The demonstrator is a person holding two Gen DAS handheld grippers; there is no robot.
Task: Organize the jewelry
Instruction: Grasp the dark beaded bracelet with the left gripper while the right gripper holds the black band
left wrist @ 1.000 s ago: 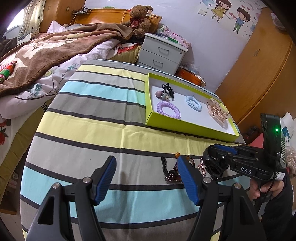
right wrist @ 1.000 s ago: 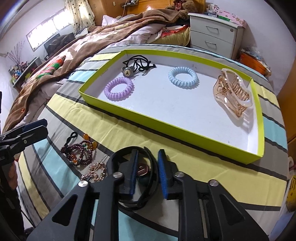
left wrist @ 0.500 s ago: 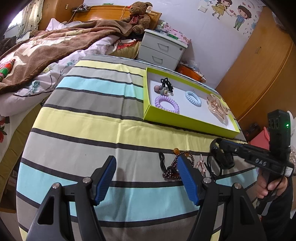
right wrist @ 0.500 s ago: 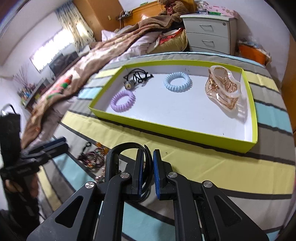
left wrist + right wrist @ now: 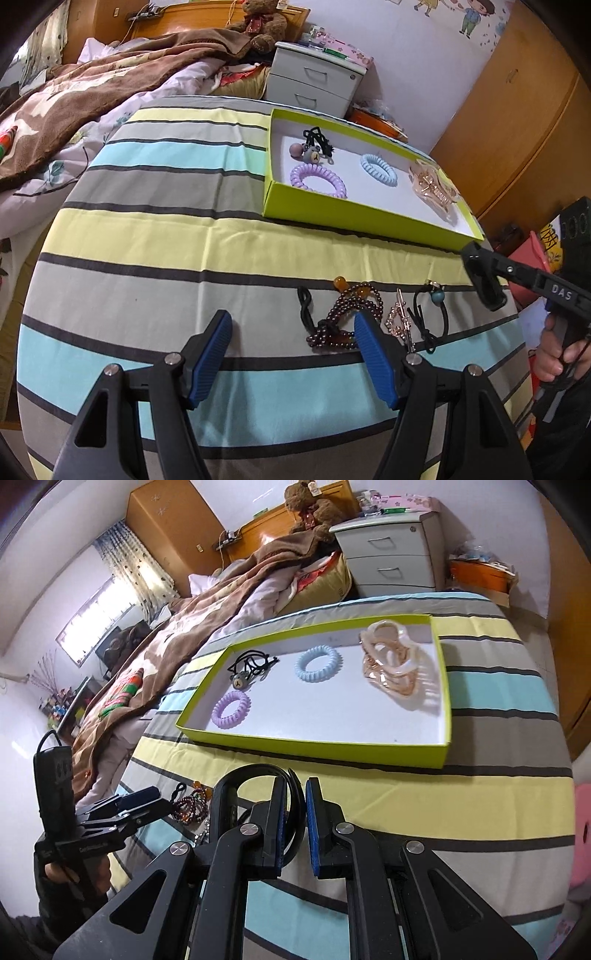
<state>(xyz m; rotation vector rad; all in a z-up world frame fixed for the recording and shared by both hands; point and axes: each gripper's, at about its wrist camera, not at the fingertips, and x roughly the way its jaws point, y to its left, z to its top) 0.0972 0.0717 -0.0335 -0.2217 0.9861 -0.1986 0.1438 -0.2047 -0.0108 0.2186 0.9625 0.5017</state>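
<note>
Right gripper [image 5: 294,821] jaws narrow, pinching black band [image 5: 258,775], loop standing upright, above the cloth short of tray [image 5: 314,747]. Left gripper [image 5: 291,354] jaws wide, empty, near beads [image 5: 347,314].

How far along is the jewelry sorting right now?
Done: purple coil, blue coil, black tie and claw clip lie in the tray. In hand: right gripper is shut on a black band. Left: bead bracelet, gold clip and teal-bead tie on the cloth.
</note>
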